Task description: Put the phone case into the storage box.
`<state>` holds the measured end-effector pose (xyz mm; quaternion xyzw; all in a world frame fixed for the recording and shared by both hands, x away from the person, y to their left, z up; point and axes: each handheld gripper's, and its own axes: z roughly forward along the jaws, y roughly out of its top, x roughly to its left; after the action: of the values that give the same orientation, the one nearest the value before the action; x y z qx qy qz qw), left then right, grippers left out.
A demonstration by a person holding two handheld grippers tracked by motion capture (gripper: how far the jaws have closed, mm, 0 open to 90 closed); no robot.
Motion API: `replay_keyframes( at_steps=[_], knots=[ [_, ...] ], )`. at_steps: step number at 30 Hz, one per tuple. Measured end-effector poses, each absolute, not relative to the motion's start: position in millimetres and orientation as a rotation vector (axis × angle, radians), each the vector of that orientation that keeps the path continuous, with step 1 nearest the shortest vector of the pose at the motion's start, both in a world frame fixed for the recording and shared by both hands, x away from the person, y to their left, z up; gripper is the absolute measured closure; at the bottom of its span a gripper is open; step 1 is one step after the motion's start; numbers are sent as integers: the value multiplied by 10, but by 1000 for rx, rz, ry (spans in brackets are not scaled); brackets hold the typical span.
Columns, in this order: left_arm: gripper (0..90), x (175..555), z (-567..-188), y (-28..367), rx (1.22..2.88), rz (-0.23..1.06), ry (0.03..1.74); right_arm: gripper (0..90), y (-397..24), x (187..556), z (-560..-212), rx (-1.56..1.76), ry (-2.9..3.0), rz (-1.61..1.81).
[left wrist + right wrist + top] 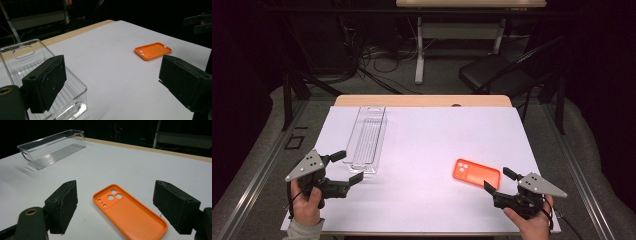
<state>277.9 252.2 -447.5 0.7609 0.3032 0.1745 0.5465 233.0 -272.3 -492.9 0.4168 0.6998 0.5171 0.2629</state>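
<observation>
On the white tabletop (422,150), seen from the high view, a clear bin (367,137) lies lengthwise at the far left and an orange phone case (477,173) lies at the near right, the two well apart. At the near left corner the left hand-held gripper (346,167) is held by a hand (306,199), its jaws standing apart with nothing between them, just beside the near end of the bin. At the near right corner the right hand-held gripper (498,180) is held by the other hand (532,220); its jaws are wide and point at the near right end of the case, close to it and gripping nothing. From the left gripper view, the two black jaws stand wide with bare tabletop (112,75) between them; the left jaw overlaps the near end of the bin (30,55), and the case (153,50) lies farther off to the right, hollow side up. From the right gripper view, the jaws are wide open to either side of the case (130,215), which lies flat on the tabletop (125,167) with its camera holes at the far end; neither pad touches it. The bin (51,148) stands at the far left.
</observation>
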Motion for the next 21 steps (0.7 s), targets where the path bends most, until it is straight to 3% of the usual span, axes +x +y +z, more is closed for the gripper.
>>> replay_keyframes(
  at_steps=[11, 16, 21],
  knots=[
    [66, 3135, -4336, 2483, 1822, 312, 801, 144, -2657, 2482, -4832, 1167, 2014, 1394],
    [7, 3272, -4289, 2455, 1819, 265, 825, 139, -2649, 2601, -4727, 1174, 2052, 1378],
    [4, 3377, -4262, 2435, 1812, 252, 833, 139, -2660, 2669, -4684, 1185, 2054, 1372]
  ],
)
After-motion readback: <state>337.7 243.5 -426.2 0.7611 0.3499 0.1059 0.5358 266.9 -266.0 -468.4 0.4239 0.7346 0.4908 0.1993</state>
